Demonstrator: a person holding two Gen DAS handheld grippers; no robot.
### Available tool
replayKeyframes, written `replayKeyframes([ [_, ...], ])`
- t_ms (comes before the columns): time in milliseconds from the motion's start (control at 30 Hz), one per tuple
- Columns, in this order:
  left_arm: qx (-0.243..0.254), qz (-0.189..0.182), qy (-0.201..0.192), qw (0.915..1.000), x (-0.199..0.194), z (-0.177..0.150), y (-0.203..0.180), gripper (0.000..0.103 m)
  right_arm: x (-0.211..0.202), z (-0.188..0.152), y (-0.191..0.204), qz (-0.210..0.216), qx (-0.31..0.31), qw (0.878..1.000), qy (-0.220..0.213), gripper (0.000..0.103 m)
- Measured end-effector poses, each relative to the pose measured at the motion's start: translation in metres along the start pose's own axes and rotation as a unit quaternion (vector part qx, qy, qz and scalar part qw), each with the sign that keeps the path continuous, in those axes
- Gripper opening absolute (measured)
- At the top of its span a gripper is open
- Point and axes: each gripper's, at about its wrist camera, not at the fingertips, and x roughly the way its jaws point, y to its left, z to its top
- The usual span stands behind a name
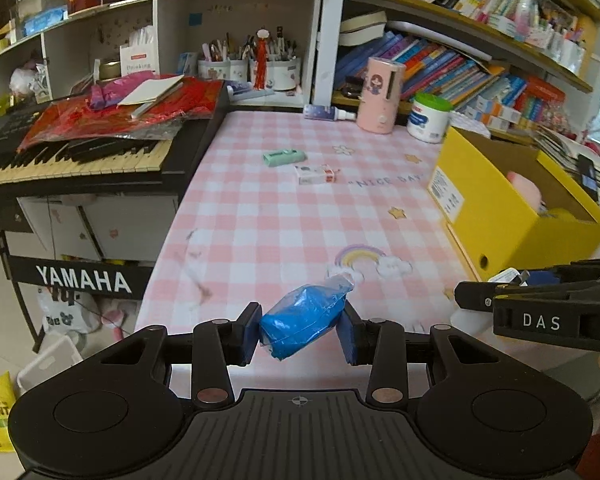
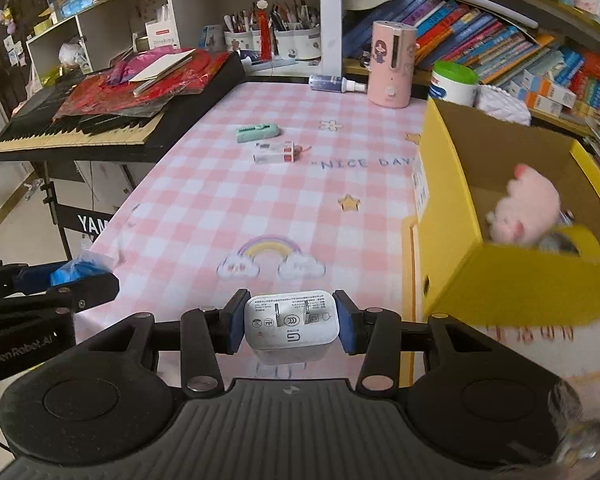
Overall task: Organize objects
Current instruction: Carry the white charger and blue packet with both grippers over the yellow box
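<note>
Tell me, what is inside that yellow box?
Inside the yellow box lie a pink plush toy and a yellow tape roll; its front wall hides whatever lies beneath them.

The yellow box (image 2: 452,216) runs off the right edge, its near wall blurred — inside, a pink plush toy (image 2: 528,208) is smeared and half hidden by that wall. The label print on the white charger (image 2: 290,326) is too small to read.

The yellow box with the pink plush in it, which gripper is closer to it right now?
Right. The right gripper, shut on a white charger, is beside the yellow box near its front corner. The left gripper, holding a blue packet, is farther away across the table.
</note>
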Motion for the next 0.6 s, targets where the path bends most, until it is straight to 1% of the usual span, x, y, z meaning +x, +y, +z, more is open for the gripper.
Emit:
replayKeyframes([
  [300,0.039,-0.036,0.009,0.9986,-0.030,-0.032,-0.021,0.038,-0.039,-0.055,0.002,-0.014,0.041,0.999,0.004,0.042],
  [433,0.056,-0.055,0.005,0.9969,-0.037,-0.037,-0.034,0.038,-0.055,-0.074,-0.001,-0.026,0.054,0.998,0.006,0.042],
  [600,0.080,-0.083,0.002,0.9934,-0.041,-0.037,-0.055,0.038,-0.075,-0.089,-0.013,-0.051,0.078,0.996,0.000,0.042],
])
